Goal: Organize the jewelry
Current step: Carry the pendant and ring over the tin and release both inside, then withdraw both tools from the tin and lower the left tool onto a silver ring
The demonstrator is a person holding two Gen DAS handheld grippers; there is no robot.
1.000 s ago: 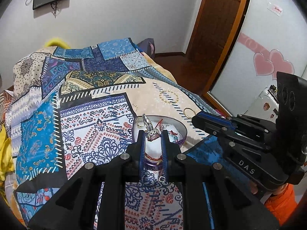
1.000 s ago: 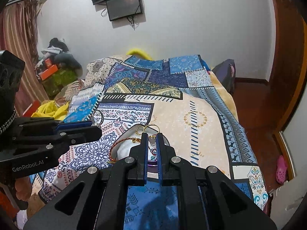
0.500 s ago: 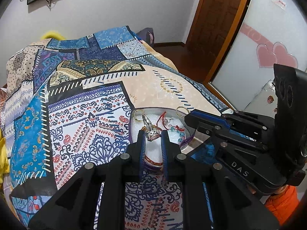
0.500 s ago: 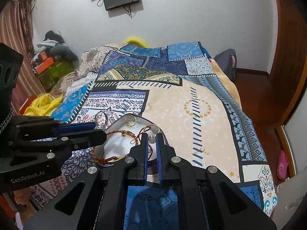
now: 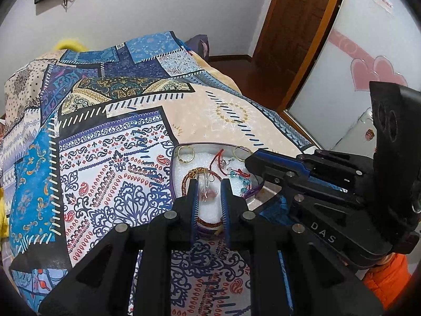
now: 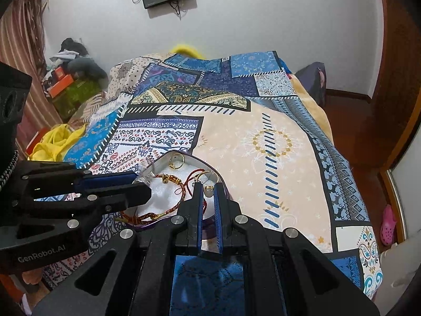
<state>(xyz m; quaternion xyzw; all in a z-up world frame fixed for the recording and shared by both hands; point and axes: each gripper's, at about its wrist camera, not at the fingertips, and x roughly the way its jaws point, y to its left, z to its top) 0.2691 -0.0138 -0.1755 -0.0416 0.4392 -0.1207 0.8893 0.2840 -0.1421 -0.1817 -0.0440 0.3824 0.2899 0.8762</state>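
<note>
bedspread (image 5: 110,158): patchwork print, blue, cream and white paisley blocks, soft and slightly rumpled; yellow cloth (image 6: 56,142) bunched off its left edge
left gripper (image 5: 209,184): black plastic, blue ribbed pads, jaws narrowly apart, pinching a clear glassy ornament (image 5: 206,184) with a pinkish bit below it, over the tray
tray (image 5: 172,168): shallow, rounded, purple-rimmed, lined with white foam, sits near edge of the bed, centre-right
tray contents: thin gold ring (image 5: 185,154) far left; braided red-gold cord bracelet (image 6: 147,214) looped along near side; red string piece with teal beads (image 5: 238,176) right
right gripper (image 6: 208,191): same build, jaws pressed nearly together on a small pale bead piece (image 6: 208,190), at tray's right rim
far right: brown wooden door (image 5: 294,26), glossy white panel with pink hearts
</note>
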